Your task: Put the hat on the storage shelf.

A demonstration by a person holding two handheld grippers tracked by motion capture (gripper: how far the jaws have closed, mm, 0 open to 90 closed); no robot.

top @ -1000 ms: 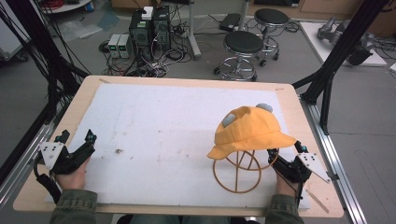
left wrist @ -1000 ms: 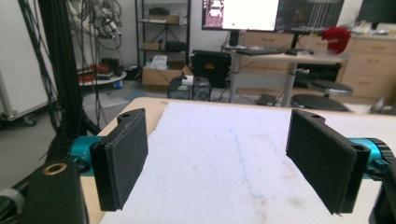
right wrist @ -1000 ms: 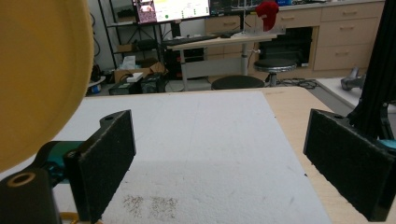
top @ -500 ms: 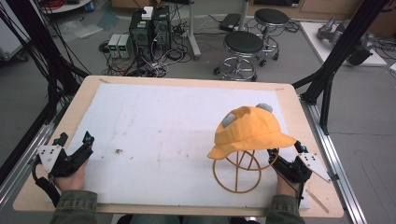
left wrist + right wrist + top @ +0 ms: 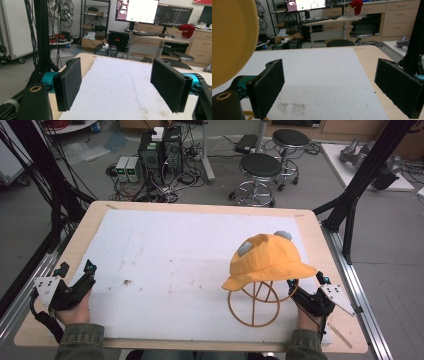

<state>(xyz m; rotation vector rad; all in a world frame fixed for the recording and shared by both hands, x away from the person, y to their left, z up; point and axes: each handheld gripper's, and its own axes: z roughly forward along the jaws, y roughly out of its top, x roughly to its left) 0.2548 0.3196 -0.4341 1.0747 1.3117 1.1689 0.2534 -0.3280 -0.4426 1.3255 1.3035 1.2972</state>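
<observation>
Olive-green sleeves [image 5: 80, 342] met black two-jaw grippers [image 5: 75, 287] with teal barrels, grey three-cornered plates and black cables.

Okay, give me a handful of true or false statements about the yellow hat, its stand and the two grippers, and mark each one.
1. The yellow hat sits on a wire stand. True.
2. The right gripper is clamped on the hat's brim. False: its jaws stand open beside the stand with nothing between them.
3. The left gripper rests near the table's left edge, far from the hat. True.
4. The hat lies flat on the white mat. False: the stand holds it above the mat.
5. The left gripper holds the stand. False: it holds nothing.
</observation>
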